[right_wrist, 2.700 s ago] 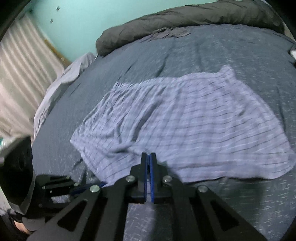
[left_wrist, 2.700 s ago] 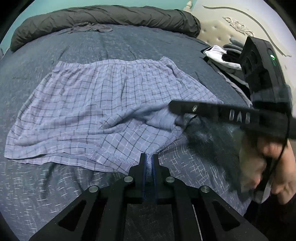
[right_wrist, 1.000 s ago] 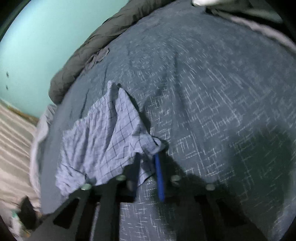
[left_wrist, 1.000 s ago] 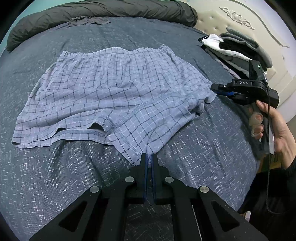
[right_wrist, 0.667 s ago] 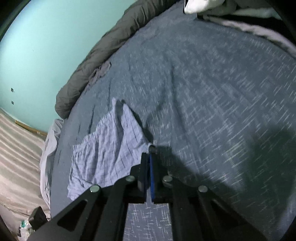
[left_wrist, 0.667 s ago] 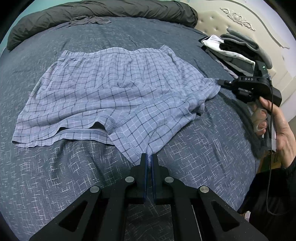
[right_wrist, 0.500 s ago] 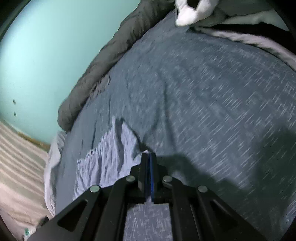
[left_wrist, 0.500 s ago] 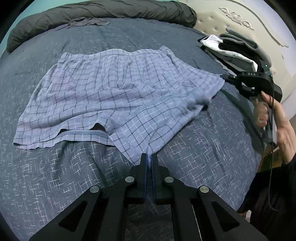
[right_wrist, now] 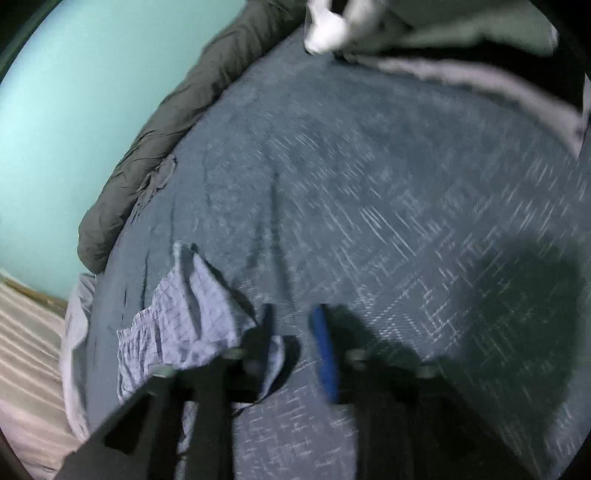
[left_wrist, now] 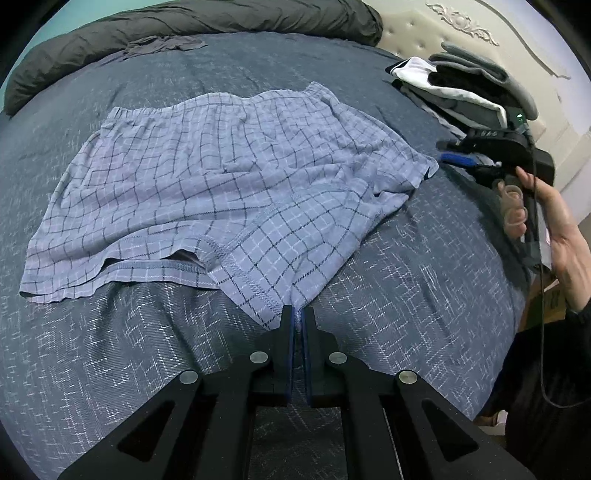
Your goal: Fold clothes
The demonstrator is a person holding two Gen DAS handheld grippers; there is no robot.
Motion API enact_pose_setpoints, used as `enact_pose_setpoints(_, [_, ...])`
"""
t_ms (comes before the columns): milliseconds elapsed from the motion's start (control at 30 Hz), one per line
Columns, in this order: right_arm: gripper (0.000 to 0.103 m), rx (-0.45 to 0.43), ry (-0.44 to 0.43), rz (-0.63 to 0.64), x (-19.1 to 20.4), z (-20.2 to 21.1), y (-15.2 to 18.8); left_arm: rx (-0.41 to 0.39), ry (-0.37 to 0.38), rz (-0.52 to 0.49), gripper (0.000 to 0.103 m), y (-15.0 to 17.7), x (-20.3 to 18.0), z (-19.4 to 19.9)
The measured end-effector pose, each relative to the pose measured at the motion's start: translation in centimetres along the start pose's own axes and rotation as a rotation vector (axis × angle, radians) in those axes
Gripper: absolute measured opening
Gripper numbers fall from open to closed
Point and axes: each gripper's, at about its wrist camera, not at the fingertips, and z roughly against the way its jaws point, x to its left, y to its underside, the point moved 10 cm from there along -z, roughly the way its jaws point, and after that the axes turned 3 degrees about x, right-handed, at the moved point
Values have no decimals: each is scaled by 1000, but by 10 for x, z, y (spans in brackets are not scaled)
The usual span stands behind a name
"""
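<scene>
Checked shorts spread nearly flat across the blue bed, waistband toward the rolled grey duvet, hems toward the near edge. Left claw clenched on the near hem of 1 leg, pinning that corner, probably so the cloth stays taut and does not slide. Right claw released, blue pads parted, just beside the far side corner of the shorts but off the cloth; in the blurred right wrist view the same corner lying loose by the left pad. Held in a hand at the bed's edge, near a pile of folded clothes by the headboard.

No fold visible in the shorts, only wrinkles and 1 leg overlapping the other at the crotch. Could fit either smoothing and squaring before a fold, or a re-spread after one; not settled here. Thin fabric, likely to bunch if dragged by 1 corner alone.
</scene>
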Motion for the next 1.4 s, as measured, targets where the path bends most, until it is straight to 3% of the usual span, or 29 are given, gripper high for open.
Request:
enact_pose_setpoints(167, [36, 143, -119, 172, 55, -13, 36, 3, -5, -1, 4, 0, -3, -2])
enact_pose_setpoints(433, [36, 193, -48, 280, 56, -27, 57, 4, 0, -3, 4, -1, -2, -2])
enact_pose_setpoints(533, [15, 211, -22, 320, 57, -32, 65, 3, 1, -3, 4, -1, -2, -2])
enact_pose_setpoints(633, [4, 227, -17, 330, 54, -35, 68, 0, 1, 3, 4, -1, -2, -2])
enact_pose_setpoints(800, [2, 205, -25, 349, 71, -29, 67, 0, -1, 5, 4, -1, -3, -1])
enact_pose_setpoints(1400, [2, 49, 9, 230, 38, -12, 11, 2, 3, -1, 4, 0, -3, 0])
